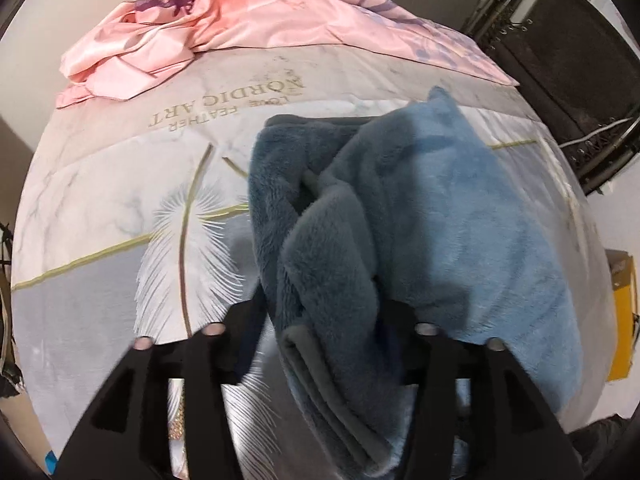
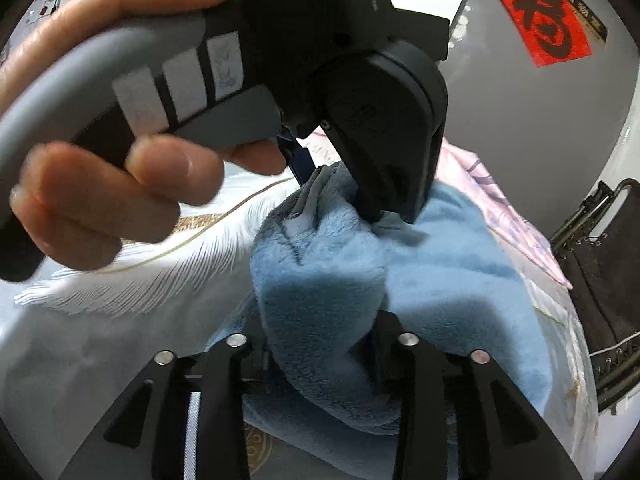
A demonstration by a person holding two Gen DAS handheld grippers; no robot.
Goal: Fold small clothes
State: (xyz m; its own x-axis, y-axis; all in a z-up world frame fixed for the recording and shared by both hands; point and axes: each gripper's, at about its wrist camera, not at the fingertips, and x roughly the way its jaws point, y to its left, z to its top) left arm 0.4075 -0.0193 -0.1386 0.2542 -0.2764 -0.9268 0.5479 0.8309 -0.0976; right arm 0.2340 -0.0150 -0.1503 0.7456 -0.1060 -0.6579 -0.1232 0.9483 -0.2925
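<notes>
A fluffy blue fleece garment [image 1: 440, 208] lies bunched on the bed, with a grey trimmed hem hanging toward the camera. My left gripper [image 1: 324, 332] has a fold of it between its black fingers. In the right wrist view the same left gripper [image 2: 384, 212] comes down from above, held by a person's hand [image 2: 100, 184], and pinches the garment's upper edge. My right gripper [image 2: 320, 344] is shut on a thick bunch of the blue garment [image 2: 320, 272], lifted a little off the bed.
The bed cover [image 1: 120, 200] is white and grey with a feather print and gold lines. A crumpled pink sheet [image 1: 240, 20] lies at the far end. A dark metal rack [image 1: 560, 60] stands on the right, a yellow box [image 1: 622, 292] beside the bed.
</notes>
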